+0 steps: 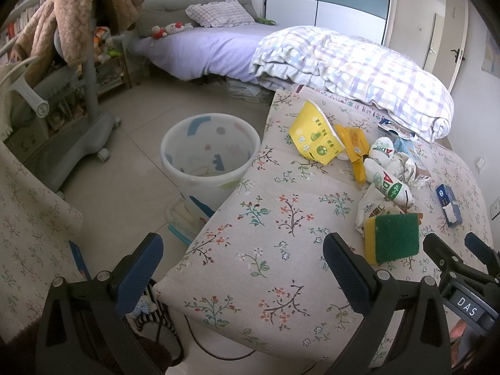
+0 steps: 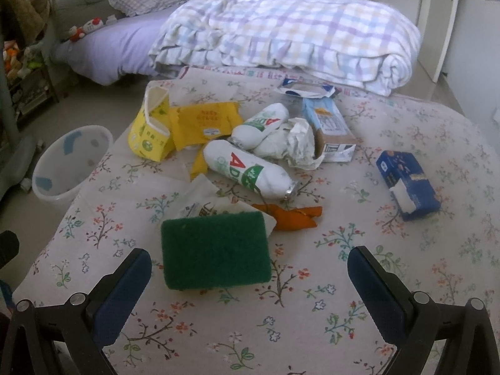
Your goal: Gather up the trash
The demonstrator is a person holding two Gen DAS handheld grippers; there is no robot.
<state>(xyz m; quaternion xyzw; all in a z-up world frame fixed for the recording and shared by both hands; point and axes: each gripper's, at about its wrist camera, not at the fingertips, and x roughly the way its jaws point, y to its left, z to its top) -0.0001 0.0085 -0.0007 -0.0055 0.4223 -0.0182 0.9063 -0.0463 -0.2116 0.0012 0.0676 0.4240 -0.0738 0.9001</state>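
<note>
Trash lies on a floral-cloth table point(image 2: 281, 312): a green and yellow sponge point(image 2: 215, 253), white AD bottles point(image 2: 250, 172), a yellow paper cup point(image 2: 150, 134), yellow wrappers point(image 2: 203, 122), crumpled paper point(image 2: 300, 143), an opened carton point(image 2: 331, 128), a blue tissue pack point(image 2: 406, 184) and orange peel point(image 2: 290, 215). A white bin point(image 1: 209, 153) stands on the floor left of the table. My right gripper point(image 2: 250, 281) is open just before the sponge. My left gripper point(image 1: 243, 268) is open above the table's left edge; the sponge point(image 1: 392, 237) lies to its right.
A bed with a plaid duvet point(image 2: 281, 31) lies behind the table. A grey chair point(image 1: 78, 109) draped with a brown blanket stands at the left. A second floral-covered surface point(image 1: 28, 234) is at the near left. The right gripper point(image 1: 462, 250) shows in the left wrist view.
</note>
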